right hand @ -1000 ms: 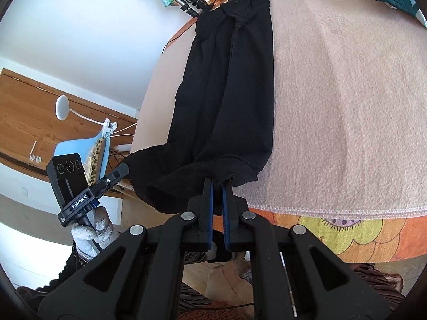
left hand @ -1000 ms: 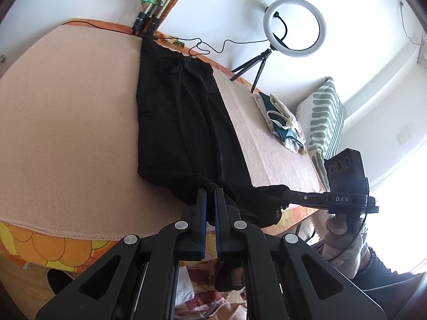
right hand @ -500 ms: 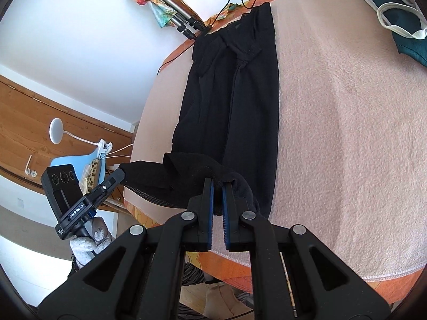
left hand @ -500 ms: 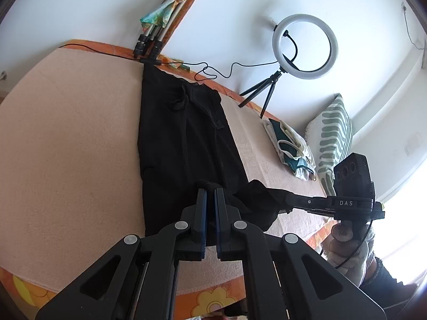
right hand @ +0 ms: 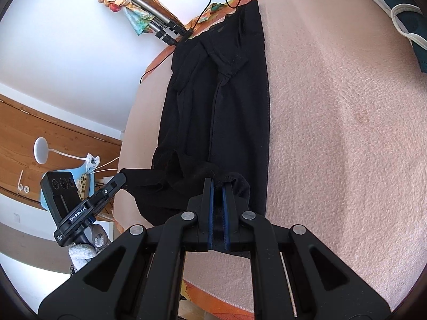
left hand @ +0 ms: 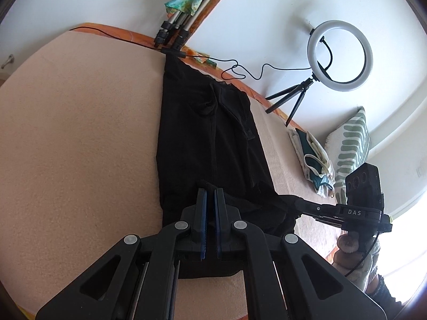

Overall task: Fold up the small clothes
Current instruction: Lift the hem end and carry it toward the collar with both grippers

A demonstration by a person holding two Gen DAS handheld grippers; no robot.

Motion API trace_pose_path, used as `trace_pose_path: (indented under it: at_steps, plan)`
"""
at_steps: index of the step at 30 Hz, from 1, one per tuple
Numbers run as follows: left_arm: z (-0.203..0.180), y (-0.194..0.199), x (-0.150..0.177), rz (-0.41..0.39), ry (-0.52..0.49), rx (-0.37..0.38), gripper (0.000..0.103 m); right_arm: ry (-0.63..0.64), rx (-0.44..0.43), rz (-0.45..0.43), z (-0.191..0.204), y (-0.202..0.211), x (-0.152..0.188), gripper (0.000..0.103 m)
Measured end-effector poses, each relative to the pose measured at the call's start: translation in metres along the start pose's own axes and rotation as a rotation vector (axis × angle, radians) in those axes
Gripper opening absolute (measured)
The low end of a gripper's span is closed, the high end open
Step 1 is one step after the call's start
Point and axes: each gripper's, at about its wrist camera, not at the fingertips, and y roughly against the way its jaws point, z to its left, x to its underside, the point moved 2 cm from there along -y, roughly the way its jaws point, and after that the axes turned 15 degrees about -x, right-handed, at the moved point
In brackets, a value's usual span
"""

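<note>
Left gripper (left hand: pixel 209 190) at 6 o'clock pinching the near hem of the black trousers (left hand: pixel 210 138), right gripper (right hand: pixel 217 182) pinching the same hem, trousers stretching toward 12 along the pink blanket (left hand: pixel 80 133), ring light (left hand: pixel 340 56) at 2 o'clock.

Left gripper (left hand: pixel 209 190) and right gripper (right hand: pixel 217 182) both clamped, side by side, pointing forward, hand-held.

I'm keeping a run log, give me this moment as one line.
step: folding trousers hem upward | left gripper: shut on hem | right gripper: shut on hem | surface: blanket
</note>
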Motion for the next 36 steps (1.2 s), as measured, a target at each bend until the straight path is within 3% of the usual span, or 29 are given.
trace_pose_path:
  at_steps: [12,15,18,22,29,33,36]
  plan:
    - [0.003,-0.03,-0.011,0.018,-0.016,-0.046,0.004,-0.033,0.064,0.005,-0.017,-0.021,-0.017,0.007]
    - [0.006,-0.03,-0.016,0.018,0.001,-0.049,0.011,-0.048,0.089,0.007,-0.021,-0.02,-0.018,0.011]
    - [0.006,-0.016,-0.021,-0.023,0.007,-0.062,0.012,-0.009,0.106,-0.021,-0.016,-0.007,-0.019,0.023]
    - [-0.005,0.0,-0.015,-0.05,-0.076,-0.039,0.012,0.095,0.086,-0.012,0.005,0.002,-0.013,0.024]
    - [-0.027,-0.027,0.012,0.077,-0.256,-0.051,0.012,0.201,0.067,0.14,0.02,-0.034,0.004,0.024]
    - [-0.024,-0.046,0.009,0.11,-0.234,-0.05,0.012,0.19,0.089,0.167,0.013,-0.053,-0.002,0.024]
    - [-0.015,-0.049,-0.007,0.064,-0.166,-0.074,0.012,0.2,0.16,0.093,0.007,-0.046,-0.016,0.024]
